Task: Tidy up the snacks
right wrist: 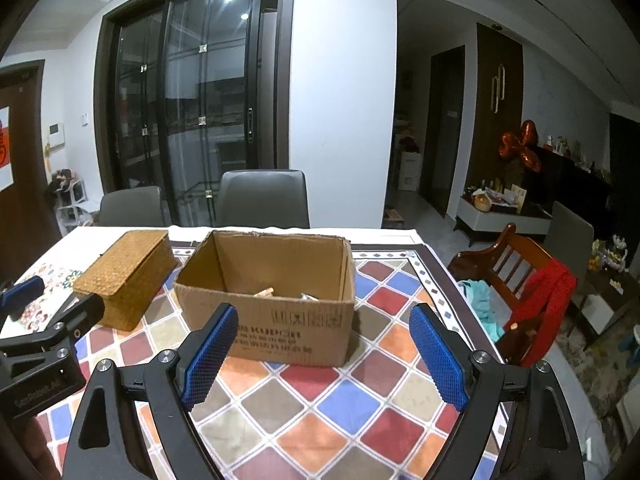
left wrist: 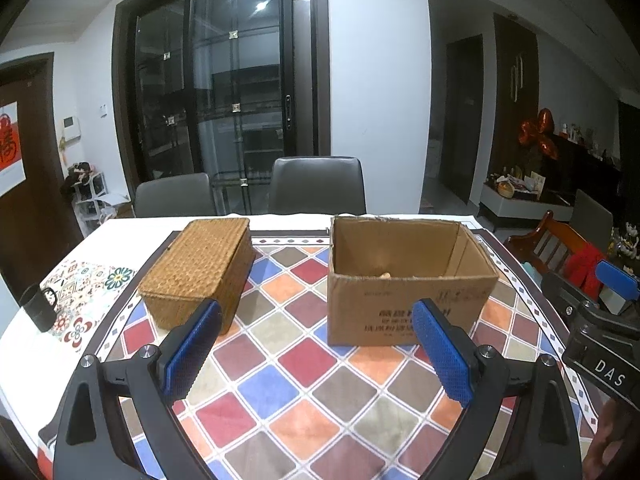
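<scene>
The cardboard box [right wrist: 266, 300] serves as the landmark here. It stands upright and open-topped on the surface [right wrist: 360, 400], which is covered by a cloth of red, blue, orange and grey diamonds. Inside the box, low against its near wall, a few snacks [right wrist: 266, 292] show: a tan piece and, beside it, something pale and wrapped; what they are is too small to tell. In the left wrist view only a small tan tip shows above the near wall of the box.

To the left of the box, near it but apart, sits a woven basket [left wrist: 200, 268] with its lid on, turned at a slight angle to the box.

The left claw [left wrist: 316, 354] hangs in front of the box and basket, its 2 blue pads spread wide with nothing between them; it is released. The right claw [right wrist: 324, 360] hangs in front of the box, toward the viewer, likewise released, its pads well apart and only the patterned cloth showing between them. Neither claw touches the box.

Behind the box, across the surface, stand 2 grey chairs [right wrist: 264, 198]. To the right of the box, off the surface's edge, a wooden chair [right wrist: 516, 268] carries a red garment [right wrist: 548, 304]. Far left of the box, at the surface's edge, stands a dark cup [left wrist: 38, 306].
</scene>
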The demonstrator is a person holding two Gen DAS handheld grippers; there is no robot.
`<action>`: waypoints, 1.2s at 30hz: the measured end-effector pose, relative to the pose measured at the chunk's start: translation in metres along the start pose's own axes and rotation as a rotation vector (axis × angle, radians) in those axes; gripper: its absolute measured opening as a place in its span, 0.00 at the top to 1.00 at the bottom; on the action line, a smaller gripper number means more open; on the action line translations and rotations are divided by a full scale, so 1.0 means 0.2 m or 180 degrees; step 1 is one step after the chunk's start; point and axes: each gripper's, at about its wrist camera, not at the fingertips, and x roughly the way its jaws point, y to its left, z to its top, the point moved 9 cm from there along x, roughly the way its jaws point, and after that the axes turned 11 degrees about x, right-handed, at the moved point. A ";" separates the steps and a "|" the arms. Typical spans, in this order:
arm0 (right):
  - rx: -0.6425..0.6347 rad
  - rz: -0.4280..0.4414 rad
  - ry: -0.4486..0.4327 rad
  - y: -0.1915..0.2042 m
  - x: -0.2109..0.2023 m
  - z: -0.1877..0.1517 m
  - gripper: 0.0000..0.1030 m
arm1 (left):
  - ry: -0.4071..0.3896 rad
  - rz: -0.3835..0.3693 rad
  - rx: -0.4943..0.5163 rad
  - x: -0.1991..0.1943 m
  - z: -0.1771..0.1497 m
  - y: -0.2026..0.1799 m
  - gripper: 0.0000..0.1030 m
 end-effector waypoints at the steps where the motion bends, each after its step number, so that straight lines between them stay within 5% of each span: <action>1: -0.0002 0.0001 -0.0003 0.00 -0.01 -0.01 0.14 | 0.0002 -0.0001 -0.0002 -0.01 -0.02 0.00 0.06; 36: 0.0227 -0.0067 0.0072 -0.15 -0.46 -0.44 0.14 | 0.0183 0.0033 -0.0040 -0.42 -0.46 -0.08 0.06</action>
